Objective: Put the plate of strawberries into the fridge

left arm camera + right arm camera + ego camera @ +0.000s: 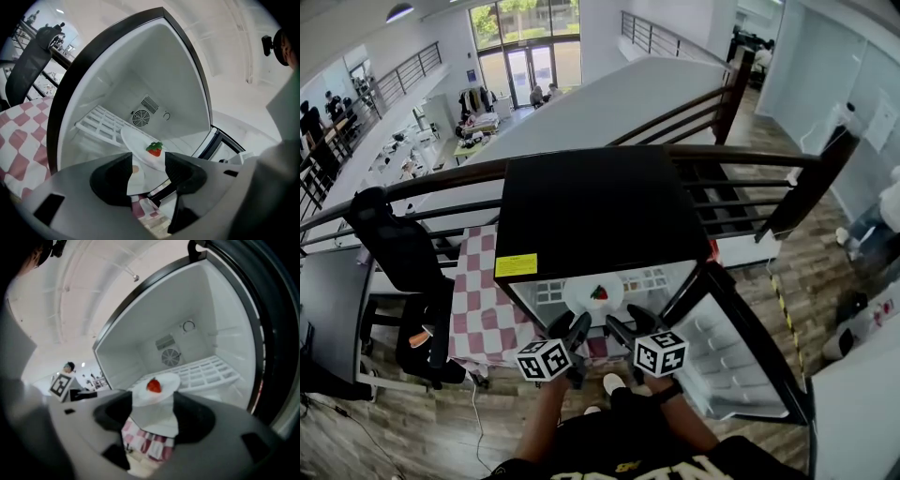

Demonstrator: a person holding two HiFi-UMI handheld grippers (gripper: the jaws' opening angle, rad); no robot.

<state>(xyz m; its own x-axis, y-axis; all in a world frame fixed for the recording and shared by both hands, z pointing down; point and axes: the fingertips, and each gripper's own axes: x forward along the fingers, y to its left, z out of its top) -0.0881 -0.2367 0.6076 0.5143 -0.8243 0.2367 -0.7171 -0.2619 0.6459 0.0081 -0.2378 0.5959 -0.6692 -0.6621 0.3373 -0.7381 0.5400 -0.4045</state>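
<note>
Checkered cloth (483, 300), black chair (394, 246), dark railing (741, 154)

Head view overhead; gripper views facing fridge (600, 206)

Right gripper (152, 411): 2 jaws apart, nothing clamped btwn them. Just beyond the gap is a white plate (171, 379) w/ 1 strawberry (153, 386) on it, inside the open fridge (220, 319), toward its near edge. Fridge interior is white. Wire shelf (208, 371) runs right of the plate, w/ a round fan grille (170, 357) on the far wall and a small dial (188, 326) above it. Red-and-white checked cloth (150, 441) shows low in the gap.
</note>
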